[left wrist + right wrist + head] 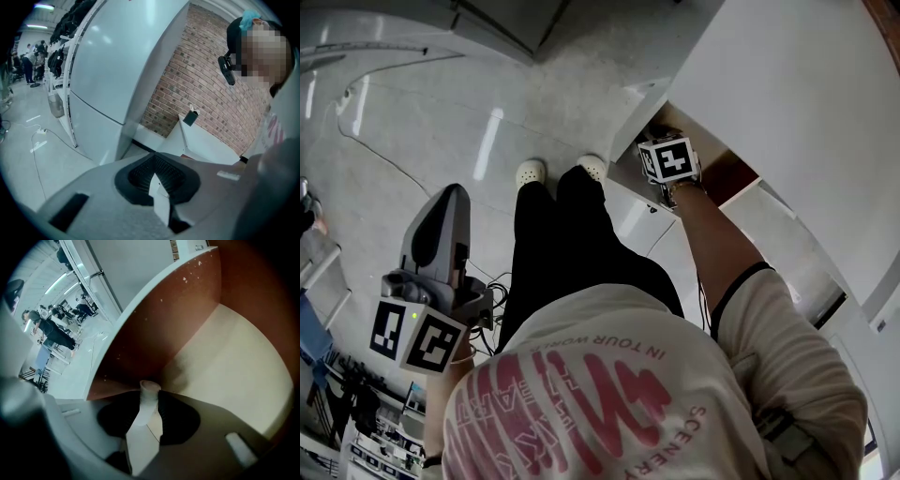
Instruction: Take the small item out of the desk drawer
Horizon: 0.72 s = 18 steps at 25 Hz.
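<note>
On my head feed the white bench (pixel 787 84) fills the upper right, and its drawer (pixel 724 180) stands pulled open, showing a red-brown inside. The person wearing the rig stands just beside it in a white printed shirt (pixel 609 375) and black trousers (pixel 562 253).

The right gripper (pixel 154 405) reaches down into the drawer, with only its marker cube (pixel 667 159) showing from above. In the right gripper view I see the drawer's red-brown wall (pixel 159 333) meeting its cream floor (pixel 234 357). The fingers are closed on the small item (pixel 149 392), a whitish tube-like piece pinched between them, its end poking just past the tips, near the wall. I cannot tell whether it touches the floor.

The left gripper (pixel 450 211) hangs at the person's left side, well apart from the bench. Its fingers are pressed together with nothing between them.
</note>
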Tool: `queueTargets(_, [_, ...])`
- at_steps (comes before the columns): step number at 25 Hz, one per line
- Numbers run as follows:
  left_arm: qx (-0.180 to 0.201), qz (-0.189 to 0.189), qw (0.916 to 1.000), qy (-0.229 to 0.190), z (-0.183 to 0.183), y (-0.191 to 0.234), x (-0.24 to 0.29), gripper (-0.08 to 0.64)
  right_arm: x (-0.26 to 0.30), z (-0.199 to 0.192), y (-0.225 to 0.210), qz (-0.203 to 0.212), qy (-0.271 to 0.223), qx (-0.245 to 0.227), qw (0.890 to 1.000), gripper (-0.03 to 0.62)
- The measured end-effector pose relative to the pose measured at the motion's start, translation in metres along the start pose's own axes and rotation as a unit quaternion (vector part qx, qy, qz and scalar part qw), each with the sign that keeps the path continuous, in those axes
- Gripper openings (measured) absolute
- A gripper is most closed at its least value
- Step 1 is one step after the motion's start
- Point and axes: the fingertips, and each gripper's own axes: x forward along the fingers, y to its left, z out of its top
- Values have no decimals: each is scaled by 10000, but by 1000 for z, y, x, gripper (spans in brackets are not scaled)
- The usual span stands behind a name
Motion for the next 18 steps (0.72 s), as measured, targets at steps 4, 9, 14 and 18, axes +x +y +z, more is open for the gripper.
queueTargets(4, [-24, 22, 10000, -29, -4, 4, 0, 6, 3, 0, -1, -25, -49, 50, 10000, 126])
queueTargets(9, [-54, 32, 10000, -66, -5, 6, -5, 6, -1, 2, -3, -78, -91, 135, 9998, 118])
queueTargets(14, [-28, 8, 9999, -105, -5, 3, -16, 6, -14, 2, -8, -205, -201, 274, 9992, 114])
queueTargets(18, [-28, -62, 9999, -139, -1, 7, -25, 6, -23, 4, -1, -281, -257, 343, 9987, 114])
